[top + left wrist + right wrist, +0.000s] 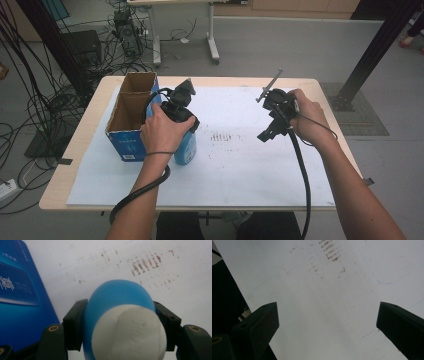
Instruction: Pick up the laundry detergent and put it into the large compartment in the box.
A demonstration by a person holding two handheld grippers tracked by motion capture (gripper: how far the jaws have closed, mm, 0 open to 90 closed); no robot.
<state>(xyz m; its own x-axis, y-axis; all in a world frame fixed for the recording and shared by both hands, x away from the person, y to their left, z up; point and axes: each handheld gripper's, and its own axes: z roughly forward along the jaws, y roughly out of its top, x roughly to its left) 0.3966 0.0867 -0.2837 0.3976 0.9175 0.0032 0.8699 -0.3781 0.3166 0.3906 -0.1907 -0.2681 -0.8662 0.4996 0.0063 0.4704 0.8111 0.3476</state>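
A blue bottle (pixel 185 147) with a white cap stands upright on the white sheet, just right of the blue cardboard box (pixel 131 122). My left gripper (pixel 187 131) is shut on the bottle from above. In the left gripper view the black pads (pixel 74 323) press both sides of the blue bottle (pixel 117 297), whose white cap (pixel 130 333) faces the camera. My right gripper (pixel 266 134) hangs open above the middle right of the sheet, pointing down. In the right gripper view its jaws stand wide apart with only the sheet between them (pixel 327 320).
The open-topped box (pixel 17 302) stands at the sheet's left, close beside the bottle. A patch of brown marks (pixel 223 136) stains the white sheet (pixel 235 175) between the grippers. The wooden table edge (pixel 75 145) borders the sheet. Cables and table legs lie on the floor beyond.
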